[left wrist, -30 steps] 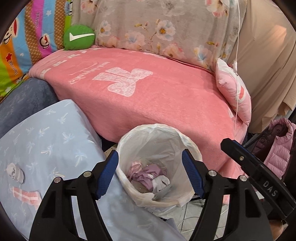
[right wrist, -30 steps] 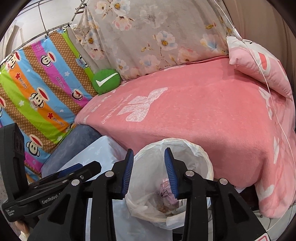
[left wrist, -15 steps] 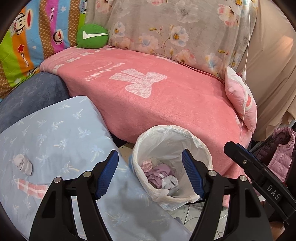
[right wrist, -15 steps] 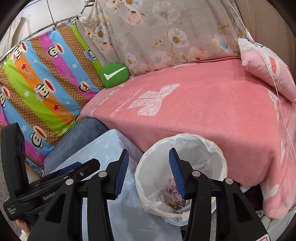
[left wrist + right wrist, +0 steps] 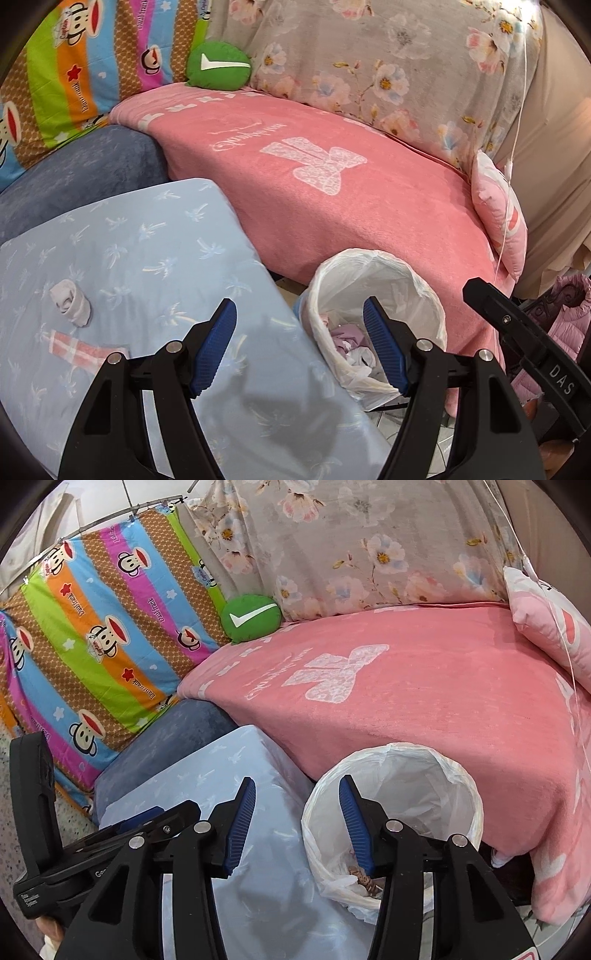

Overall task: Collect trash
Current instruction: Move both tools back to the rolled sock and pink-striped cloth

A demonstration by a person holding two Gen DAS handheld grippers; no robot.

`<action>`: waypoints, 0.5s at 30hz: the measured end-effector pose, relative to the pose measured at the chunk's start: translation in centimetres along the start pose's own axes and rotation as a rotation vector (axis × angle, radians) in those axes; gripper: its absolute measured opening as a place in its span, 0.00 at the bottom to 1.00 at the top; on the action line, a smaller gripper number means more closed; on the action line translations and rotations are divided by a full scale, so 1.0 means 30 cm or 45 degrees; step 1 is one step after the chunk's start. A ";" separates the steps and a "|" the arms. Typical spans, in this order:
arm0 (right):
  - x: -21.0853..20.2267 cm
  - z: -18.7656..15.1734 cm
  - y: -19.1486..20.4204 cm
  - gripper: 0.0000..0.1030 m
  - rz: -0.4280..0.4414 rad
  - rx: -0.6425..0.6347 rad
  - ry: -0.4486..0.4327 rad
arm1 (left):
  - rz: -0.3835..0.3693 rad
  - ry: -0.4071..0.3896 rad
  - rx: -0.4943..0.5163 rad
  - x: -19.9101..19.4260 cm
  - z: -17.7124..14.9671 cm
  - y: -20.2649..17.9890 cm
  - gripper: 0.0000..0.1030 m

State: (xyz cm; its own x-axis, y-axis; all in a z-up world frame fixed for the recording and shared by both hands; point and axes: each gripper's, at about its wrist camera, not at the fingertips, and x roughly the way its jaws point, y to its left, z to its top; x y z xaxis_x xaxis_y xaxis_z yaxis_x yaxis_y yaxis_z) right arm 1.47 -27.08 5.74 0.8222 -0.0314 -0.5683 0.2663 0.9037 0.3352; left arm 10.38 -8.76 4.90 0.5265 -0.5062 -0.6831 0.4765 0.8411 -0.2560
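A white-lined trash bin [image 5: 376, 280] stands on the floor between the pink sofa and the light blue clothed table [image 5: 147, 258]; it holds crumpled paper and wrappers. It also shows in the right wrist view [image 5: 399, 775]. A crumpled white tissue [image 5: 70, 306] and a pink striped wrapper [image 5: 77, 347] lie on the table at the left. My left gripper [image 5: 299, 332] is open and empty above the table edge beside the bin. My right gripper [image 5: 297, 805] is open and empty over the gap between table and bin.
A pink blanket [image 5: 332, 192] covers the sofa behind the bin, with a green round cushion [image 5: 218, 66] and a pink pillow [image 5: 498, 218]. A blue ottoman [image 5: 81, 177] stands beside the table. A pink jacket [image 5: 569, 317] hangs at the right.
Both grippers have moved left, off the bin toward the table. The right gripper's jaws have opened wider. The tissue and wrapper have come further into the left view.
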 end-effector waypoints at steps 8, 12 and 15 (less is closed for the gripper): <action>0.028 -0.020 0.098 0.46 0.037 -0.056 0.030 | 0.034 -0.008 -0.070 -0.026 -0.020 0.090 0.66; 0.045 -0.033 0.145 0.46 0.053 -0.084 0.050 | 0.048 -0.001 -0.111 -0.036 -0.034 0.143 0.68; 0.063 -0.048 0.181 0.46 0.063 -0.102 0.069 | 0.066 0.002 -0.137 -0.043 -0.049 0.182 0.69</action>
State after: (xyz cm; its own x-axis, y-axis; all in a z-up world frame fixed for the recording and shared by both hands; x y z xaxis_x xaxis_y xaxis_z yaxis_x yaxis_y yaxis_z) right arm 3.75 -21.62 5.41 0.8042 0.0356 -0.5933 0.1832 0.9348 0.3044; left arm 11.26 -3.23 3.38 0.5474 -0.4611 -0.6983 0.3700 0.8819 -0.2923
